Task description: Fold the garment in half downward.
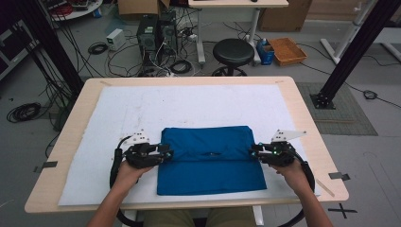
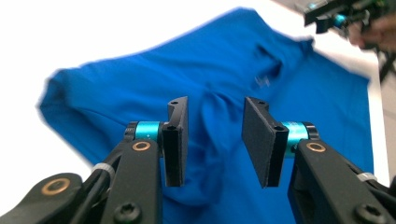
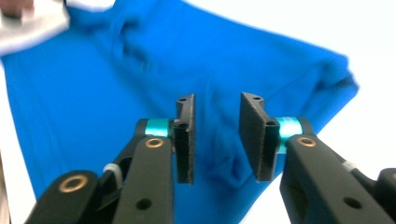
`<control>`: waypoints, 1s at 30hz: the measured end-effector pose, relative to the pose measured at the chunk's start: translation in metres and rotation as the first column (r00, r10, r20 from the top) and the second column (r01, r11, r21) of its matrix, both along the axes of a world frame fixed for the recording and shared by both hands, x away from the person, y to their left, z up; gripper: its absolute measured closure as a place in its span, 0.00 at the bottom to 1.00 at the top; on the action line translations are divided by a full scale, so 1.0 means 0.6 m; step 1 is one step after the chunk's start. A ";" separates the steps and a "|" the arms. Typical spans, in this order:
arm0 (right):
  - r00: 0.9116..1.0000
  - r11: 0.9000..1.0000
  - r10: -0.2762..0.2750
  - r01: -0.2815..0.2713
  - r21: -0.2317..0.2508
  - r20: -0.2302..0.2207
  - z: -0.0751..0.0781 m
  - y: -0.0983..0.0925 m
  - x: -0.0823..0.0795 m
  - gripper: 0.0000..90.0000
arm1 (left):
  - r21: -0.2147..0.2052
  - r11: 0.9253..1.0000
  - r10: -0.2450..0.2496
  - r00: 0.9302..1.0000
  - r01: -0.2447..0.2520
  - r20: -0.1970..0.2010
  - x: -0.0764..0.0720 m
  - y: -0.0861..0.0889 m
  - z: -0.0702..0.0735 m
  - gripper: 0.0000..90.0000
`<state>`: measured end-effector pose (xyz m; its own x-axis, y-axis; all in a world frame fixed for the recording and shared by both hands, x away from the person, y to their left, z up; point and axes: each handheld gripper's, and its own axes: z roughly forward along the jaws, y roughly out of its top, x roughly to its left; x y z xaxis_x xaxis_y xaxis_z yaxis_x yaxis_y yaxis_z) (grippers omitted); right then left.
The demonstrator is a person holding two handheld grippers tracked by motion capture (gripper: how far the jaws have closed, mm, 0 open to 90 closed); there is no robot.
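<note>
Left tongs (image 1: 165,153), right tongs (image 1: 254,152): both apart | flank folded blue garment (image 1: 208,142) | risk: uneven pinch skews fold

One blue cloth (image 1: 208,158) — two hand-held grippers.

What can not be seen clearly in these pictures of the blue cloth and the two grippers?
- High view: whether the left gripper and right gripper touch the blue cloth is too small to tell.
- High view: the mark at the cloth's middle is too small to read.
- Left gripper view: the cloth's far edge is blurred.
- Right gripper view: the pale shape at the top left corner is blurred and cut off.
</note>
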<state>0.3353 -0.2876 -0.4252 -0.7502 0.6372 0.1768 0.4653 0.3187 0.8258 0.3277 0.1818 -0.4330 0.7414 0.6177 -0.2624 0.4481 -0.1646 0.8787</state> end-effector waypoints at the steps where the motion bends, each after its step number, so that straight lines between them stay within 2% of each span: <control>1: 0.999 0.999 -0.042 0.042 -0.008 0.006 0.003 0.005 0.004 0.77 | 0.002 1.000 0.024 1.000 -0.024 0.003 0.004 0.001 0.001 0.66; 3: 0.995 0.994 -0.098 0.098 -0.056 0.003 0.002 0.024 0.015 0.82 | 0.006 0.999 0.053 0.999 -0.053 0.005 0.013 -0.002 0.001 0.65; 5: 0.994 0.986 -0.110 0.109 -0.128 0.004 -0.007 0.052 0.028 0.86 | 0.004 0.997 0.079 0.997 -0.079 0.007 0.021 -0.006 0.001 0.65; 8: 0.997 0.978 -0.077 0.070 -0.195 -0.028 -0.021 0.090 0.047 0.86 | 0.000 0.995 0.099 0.995 -0.099 0.001 0.033 -0.013 0.000 0.64; 9: 0.996 0.977 -0.076 0.064 -0.204 -0.050 -0.023 0.098 0.051 0.86 | 0.004 0.995 0.099 0.995 -0.099 -0.005 0.038 -0.015 0.000 0.64; 11: 0.992 0.988 -0.045 0.026 -0.155 -0.122 -0.025 0.106 0.057 0.82 | -0.010 0.996 0.090 0.996 -0.090 -0.025 0.045 -0.020 0.001 0.64; 13: 0.985 0.993 0.015 -0.035 -0.117 -0.171 -0.025 0.107 0.056 0.85 | -0.027 0.997 0.073 0.997 -0.074 -0.040 0.051 -0.027 0.003 0.63; 15: 0.984 0.990 0.054 -0.074 -0.116 -0.170 -0.023 0.106 0.049 0.99 | -0.018 0.999 0.050 0.997 -0.051 -0.059 0.056 -0.037 0.003 0.61; 16: 0.983 0.989 0.074 -0.094 -0.115 -0.169 -0.022 0.103 0.046 1.00 | -0.010 0.999 0.034 0.997 -0.035 -0.073 0.058 -0.043 0.002 0.60; 18: 0.975 0.985 0.130 -0.149 -0.092 -0.180 -0.020 0.096 0.038 1.00 | 0.003 1.000 0.007 0.996 -0.007 -0.087 0.057 -0.053 0.001 0.59; 20: 0.962 0.976 0.188 -0.206 -0.073 -0.198 -0.018 0.086 0.027 1.00 | 0.012 1.000 -0.012 0.995 0.013 -0.098 0.056 -0.061 -0.001 0.58; 21: 0.961 0.974 0.197 -0.213 -0.070 -0.193 -0.016 0.080 0.022 1.00 | 0.018 1.000 -0.018 0.994 0.020 -0.106 0.057 -0.064 -0.003 0.57; 22: 0.962 0.976 0.196 -0.210 -0.058 -0.188 -0.015 0.074 0.019 1.00 | 0.027 0.999 -0.021 0.993 0.024 -0.119 0.058 -0.068 -0.005 0.57; 23: 0.967 0.980 0.182 -0.193 -0.042 -0.177 -0.015 0.067 0.019 0.97 | 0.034 0.999 -0.027 0.991 0.032 -0.133 0.059 -0.072 -0.008 0.56; 26: 0.975 0.990 0.141 -0.138 0.033 -0.174 -0.011 0.055 0.023 0.81 | 0.062 0.995 -0.073 0.982 0.084 -0.174 0.060 -0.089 -0.018 0.50; 27: 0.977 0.993 0.120 -0.116 0.035 -0.175 -0.011 0.056 0.024 0.77 | 0.070 0.992 -0.086 0.979 0.101 -0.183 0.059 -0.094 -0.020 0.50; 29: 0.982 0.997 0.082 -0.081 0.010 -0.171 -0.014 0.062 0.027 0.75 | 0.088 0.989 -0.099 0.976 0.118 -0.194 0.058 -0.102 -0.024 0.53; 30: 0.984 0.998 0.064 -0.066 -0.009 -0.168 -0.018 0.066 0.029 0.74 | 0.099 0.987 -0.106 0.975 0.127 -0.198 0.058 -0.104 -0.025 0.60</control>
